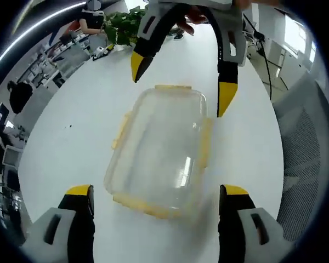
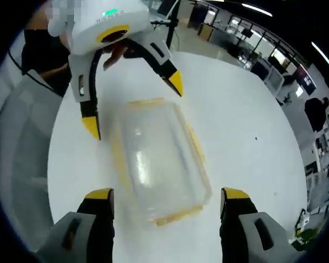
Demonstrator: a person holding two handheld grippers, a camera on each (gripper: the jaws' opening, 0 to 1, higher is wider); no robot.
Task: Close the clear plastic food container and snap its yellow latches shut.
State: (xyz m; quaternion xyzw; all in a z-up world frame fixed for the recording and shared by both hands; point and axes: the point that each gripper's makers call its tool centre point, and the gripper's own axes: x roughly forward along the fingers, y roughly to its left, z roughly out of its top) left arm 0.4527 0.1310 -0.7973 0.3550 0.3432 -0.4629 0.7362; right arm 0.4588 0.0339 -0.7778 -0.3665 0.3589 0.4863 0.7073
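Left gripper [image 1: 156, 193] is standing with its jaws spread wide, gripping nothing, straddling the near end of the clear container [image 1: 160, 150]. Right gripper [image 2: 167, 196] is likewise gaping wide and empty at the opposite end; in the left gripper view it is hovering over the far end [image 1: 182, 79]. The container is lying flat on the white table [image 1: 88, 115] with its lid on, yellow latches [image 1: 204, 143] lining its edges. A mesh chair [image 1: 307, 142] is standing beside the table.
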